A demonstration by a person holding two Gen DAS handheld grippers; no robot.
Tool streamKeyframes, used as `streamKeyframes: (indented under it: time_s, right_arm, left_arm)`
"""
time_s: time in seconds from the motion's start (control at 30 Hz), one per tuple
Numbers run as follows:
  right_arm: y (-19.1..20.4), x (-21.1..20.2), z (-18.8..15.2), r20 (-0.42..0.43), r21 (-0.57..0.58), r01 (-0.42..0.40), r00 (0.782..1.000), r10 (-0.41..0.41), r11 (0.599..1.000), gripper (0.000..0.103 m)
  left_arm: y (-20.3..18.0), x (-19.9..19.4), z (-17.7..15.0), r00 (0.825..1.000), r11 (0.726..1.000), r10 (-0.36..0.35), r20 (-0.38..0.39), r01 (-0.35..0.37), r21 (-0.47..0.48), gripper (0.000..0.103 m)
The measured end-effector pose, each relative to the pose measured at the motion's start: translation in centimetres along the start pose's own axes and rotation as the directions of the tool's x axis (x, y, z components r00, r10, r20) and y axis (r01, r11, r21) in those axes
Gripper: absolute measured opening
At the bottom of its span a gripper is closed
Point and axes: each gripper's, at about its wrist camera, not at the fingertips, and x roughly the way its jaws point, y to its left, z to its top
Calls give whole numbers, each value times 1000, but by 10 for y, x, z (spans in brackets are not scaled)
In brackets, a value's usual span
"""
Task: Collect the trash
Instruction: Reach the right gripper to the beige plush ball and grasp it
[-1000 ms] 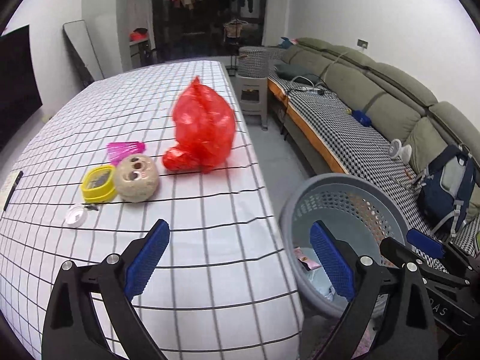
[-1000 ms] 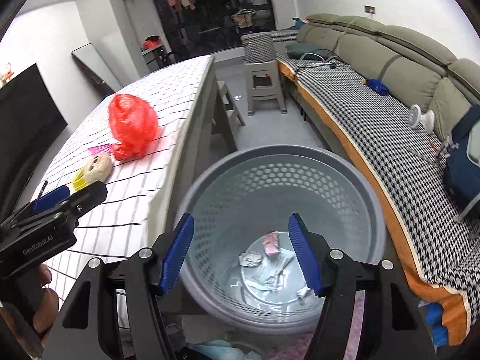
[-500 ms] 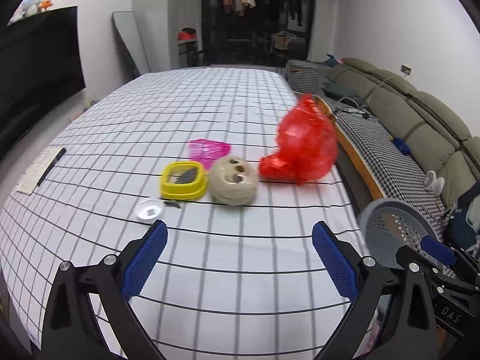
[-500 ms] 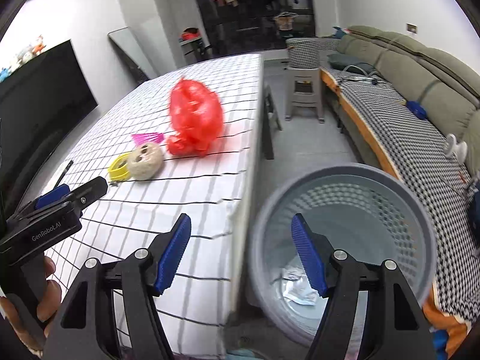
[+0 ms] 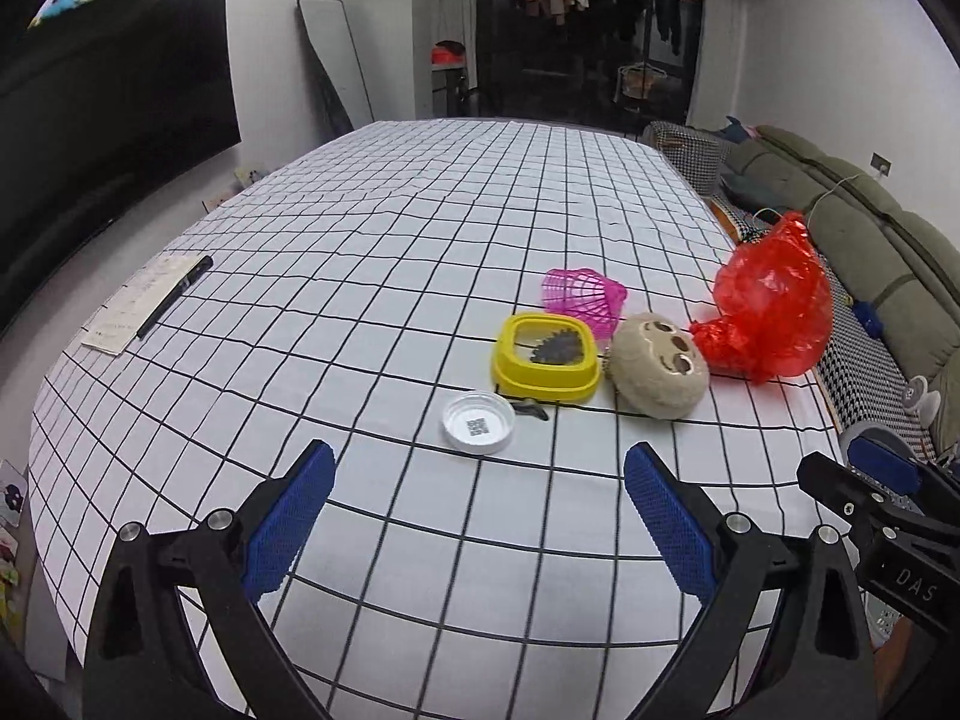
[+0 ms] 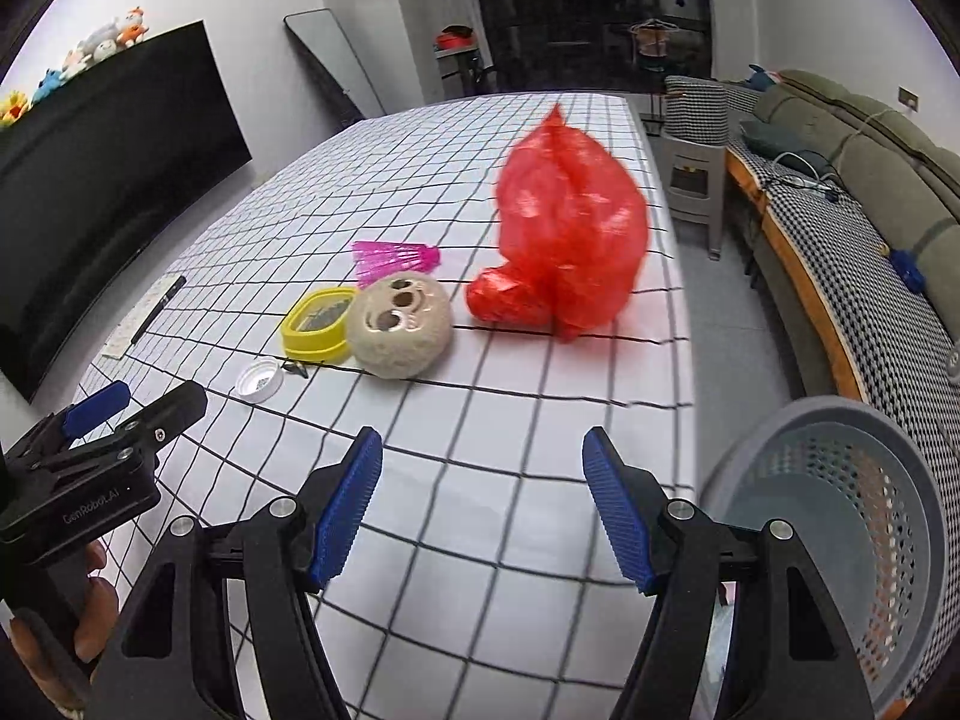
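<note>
Left gripper [image 5: 480,516] hangs over the near end of the checked tablecloth [image 5: 384,252], jaws spread wide, nothing between the blue pads [image 5: 288,522]. Right gripper [image 6: 483,504] likewise wide and empty, over the near right part of the cloth. Trash cluster, left wrist view: white bottle cap [image 5: 478,422] at 12 o'clock just beyond the left gripper, open side up with a printed code square inside; a small black scrap [image 5: 529,410] just beside it at 3 o'clock. Behind the cap, a yellow square container [image 5: 546,357], upright and shallow, holding a dark toothed piece, kind not readable. Touching its right side, a round beige plush head [image 5: 660,366] with two big eyes. At 12 o'clock of the yellow container, a pink mesh shuttlecock skirt [image 5: 582,300] on its side. At 2 o'clock of the plush, a red plastic bag [image 5: 768,312], puffed and bunched, near the cloth's right edge; contents hidden. In the right wrist view the grey perforated laundry-style basket [image 6: 840,480] stands off the table at 4 o'clock, below the cloth's edge; its inside cannot be seen from here. At 9 o'clock of the left view, a paper sheet [image 5: 126,312] with a black pen [image 5: 174,297] on it, well apart from the cluster.
</note>
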Motion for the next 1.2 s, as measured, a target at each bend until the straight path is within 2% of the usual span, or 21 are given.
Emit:
streamKeyframes:
  time_s: [0.3, 0.53, 0.63, 0.7, 1.2]
  right_arm:
    - [26, 44, 18, -60, -39, -10, 998, 8, 999, 67]
    - [37, 70, 36, -82, -48, -7, 997, 3, 999, 67]
    - [40, 79, 43, -89, -56, -10, 996, 5, 998, 67]
    - [44, 85, 48, -98, -67, -13, 995, 6, 998, 73]
    - [57, 119, 59, -136, -110, 28, 990, -43, 994, 73]
  left_arm:
    - [30, 28, 2, 999, 998, 40, -31, -42, -45, 95]
    - [40, 45, 4, 998, 996, 52, -46, -56, -74, 95]
    - [42, 50, 4, 997, 995, 41, -58, -46, -86, 95]
    - [44, 52, 4, 997, 995, 38, -60, -44, -94, 95]
    - [46, 53, 3, 998, 994, 25, -54, -30, -103, 95]
